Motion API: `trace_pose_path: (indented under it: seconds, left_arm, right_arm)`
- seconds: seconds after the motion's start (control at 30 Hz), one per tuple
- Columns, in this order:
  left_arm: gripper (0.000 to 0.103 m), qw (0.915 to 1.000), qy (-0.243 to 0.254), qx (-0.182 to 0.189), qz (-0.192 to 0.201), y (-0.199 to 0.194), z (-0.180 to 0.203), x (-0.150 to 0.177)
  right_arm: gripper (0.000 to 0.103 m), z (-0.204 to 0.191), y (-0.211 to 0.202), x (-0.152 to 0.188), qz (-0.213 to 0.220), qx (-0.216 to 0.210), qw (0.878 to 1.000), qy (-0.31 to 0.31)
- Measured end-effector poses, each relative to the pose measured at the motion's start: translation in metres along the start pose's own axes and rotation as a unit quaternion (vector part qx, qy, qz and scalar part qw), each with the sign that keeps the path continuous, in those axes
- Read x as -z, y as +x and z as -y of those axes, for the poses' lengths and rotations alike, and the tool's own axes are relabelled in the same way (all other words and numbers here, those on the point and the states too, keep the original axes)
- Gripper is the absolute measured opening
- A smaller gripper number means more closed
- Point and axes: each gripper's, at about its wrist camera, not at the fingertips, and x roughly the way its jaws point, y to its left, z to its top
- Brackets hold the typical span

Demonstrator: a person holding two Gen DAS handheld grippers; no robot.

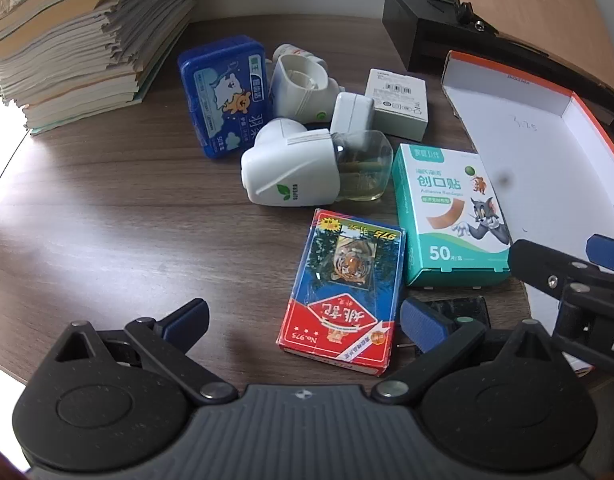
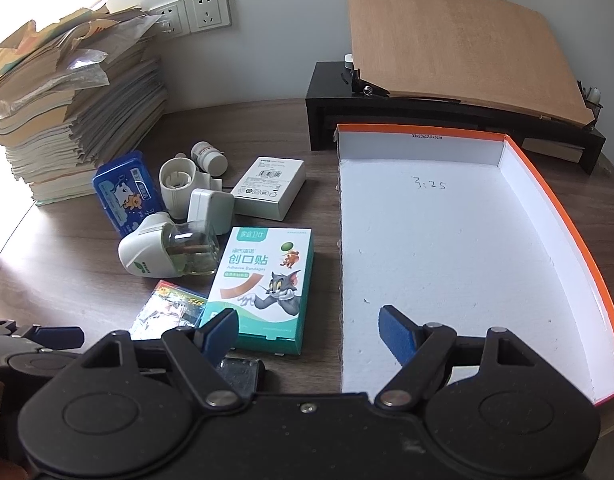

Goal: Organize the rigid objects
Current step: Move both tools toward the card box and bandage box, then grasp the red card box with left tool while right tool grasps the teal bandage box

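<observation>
Right between the spread fingers of the left hand-held gripper sits the playing-card pack, flat on the desk, long axis running straight away. Right hand-held gripper hangs apart too, nearer the bandage box, so left looks closer.

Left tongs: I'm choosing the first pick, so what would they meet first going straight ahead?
Probably the playing card box, lying flat between the open left tongs; depth is unclear, and the mosquito repellent heater lies beyond.
</observation>
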Motion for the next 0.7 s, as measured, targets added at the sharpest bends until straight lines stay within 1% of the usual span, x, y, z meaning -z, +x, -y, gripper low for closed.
trace_pose_path:
  seconds: [0.23, 0.37, 0.47, 0.53, 0.67, 0.7]
  left_arm:
    - [0.103, 1.0000, 0.004, 0.007, -0.005, 0.006, 0.001, -0.001]
    - [0.103, 0.9999, 0.009, 0.010, -0.004, 0.011, 0.003, -0.001]
    - [0.096, 0.9998, 0.014, 0.014, -0.005, 0.016, 0.004, -0.002]
    - [0.094, 0.9997, 0.015, 0.017, -0.009, 0.020, 0.005, -0.002]
    - [0.092, 0.9992, 0.033, 0.018, 0.012, 0.021, 0.007, 0.000]
    - [0.090, 0.9989, 0.037, 0.021, 0.019, 0.021, 0.007, 0.000]
  right_arm:
    - [0.091, -0.001, 0.001, 0.001, -0.012, 0.012, 1.000, -0.008]
    - [0.091, 0.000, 0.004, 0.001, -0.010, 0.009, 1.000, -0.003]
    - [0.091, -0.001, 0.006, 0.000, -0.014, 0.010, 1.000, -0.002]
    - [0.091, -0.002, 0.008, 0.000, -0.015, 0.010, 1.000, -0.003]
    - [0.091, -0.004, 0.011, 0.000, -0.025, 0.012, 1.000, -0.003]
    - [0.091, -0.004, 0.012, 0.000, -0.029, 0.011, 1.000, -0.002]
